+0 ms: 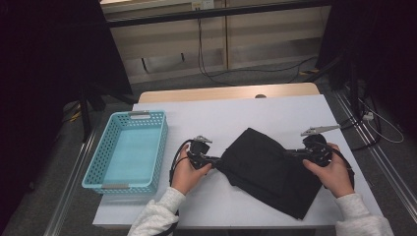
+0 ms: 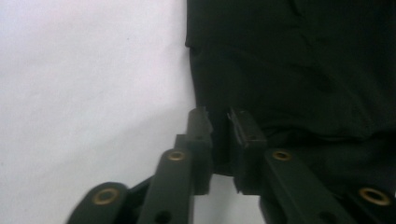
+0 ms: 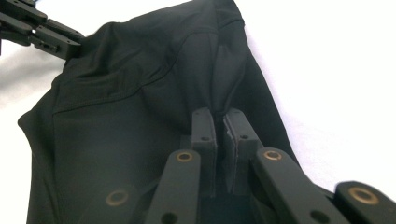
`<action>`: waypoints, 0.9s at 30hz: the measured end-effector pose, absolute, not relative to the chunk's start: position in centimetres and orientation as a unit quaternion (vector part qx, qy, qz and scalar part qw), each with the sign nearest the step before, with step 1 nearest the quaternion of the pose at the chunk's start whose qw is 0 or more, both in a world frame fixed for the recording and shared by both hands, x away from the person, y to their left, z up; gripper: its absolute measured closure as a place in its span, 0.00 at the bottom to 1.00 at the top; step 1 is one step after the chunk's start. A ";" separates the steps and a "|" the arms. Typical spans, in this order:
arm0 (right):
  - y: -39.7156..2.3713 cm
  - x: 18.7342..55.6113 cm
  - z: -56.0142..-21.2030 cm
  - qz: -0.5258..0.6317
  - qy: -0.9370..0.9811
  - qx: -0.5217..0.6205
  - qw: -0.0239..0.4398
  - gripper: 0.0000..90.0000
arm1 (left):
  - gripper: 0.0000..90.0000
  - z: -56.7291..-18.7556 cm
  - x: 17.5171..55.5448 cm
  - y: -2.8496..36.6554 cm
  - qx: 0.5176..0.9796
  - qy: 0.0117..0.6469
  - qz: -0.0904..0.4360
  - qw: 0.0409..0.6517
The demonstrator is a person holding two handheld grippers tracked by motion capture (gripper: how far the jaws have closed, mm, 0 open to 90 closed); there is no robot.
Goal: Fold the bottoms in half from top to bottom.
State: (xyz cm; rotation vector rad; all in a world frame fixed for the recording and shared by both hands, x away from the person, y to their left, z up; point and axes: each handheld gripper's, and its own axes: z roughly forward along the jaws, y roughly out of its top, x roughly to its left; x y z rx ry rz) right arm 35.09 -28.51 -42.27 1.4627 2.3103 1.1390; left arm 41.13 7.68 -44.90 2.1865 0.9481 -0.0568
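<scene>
A black cloth [image 1: 265,167] lies crumpled on the white table [image 1: 221,115], between both hands. My left gripper [image 1: 216,161] pinches its left corner. In the left gripper view the jaws [image 2: 219,119] stand close together with the edge of the cloth [image 2: 303,70] caught between them. My right gripper [image 1: 290,153] grips the right side. In the right gripper view its jaws [image 3: 219,119] are pressed onto a raised fold of the cloth [image 3: 130,116]. The left gripper [image 3: 74,44] shows far off at the cloth's other corner.
A light blue plastic basket [image 1: 98,172] stands at the table's left edge with nothing in it. Bare white tabletop lies behind the cloth. Cables run across the floor beyond the table, and a dark stand [image 1: 354,83] is at the right.
</scene>
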 end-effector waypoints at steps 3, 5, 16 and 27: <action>-28.3 35.1 -42.3 0.382 0.778 0.491 0.090 0.93 | 0.92 -44.4 41.2 8.0 0.847 0.382 -0.027 0.369; -28.1 35.1 -42.4 0.383 0.779 0.488 0.091 0.93 | 0.93 -43.9 41.3 8.5 0.841 0.389 -0.027 0.375; -25.5 35.3 -43.1 0.378 0.791 0.474 0.082 0.93 | 0.90 -42.5 41.4 10.0 0.846 0.398 -0.002 0.354; -25.8 35.3 -43.1 0.381 0.787 0.479 0.074 0.93 | 0.45 -42.7 41.8 9.9 0.841 0.401 0.032 0.362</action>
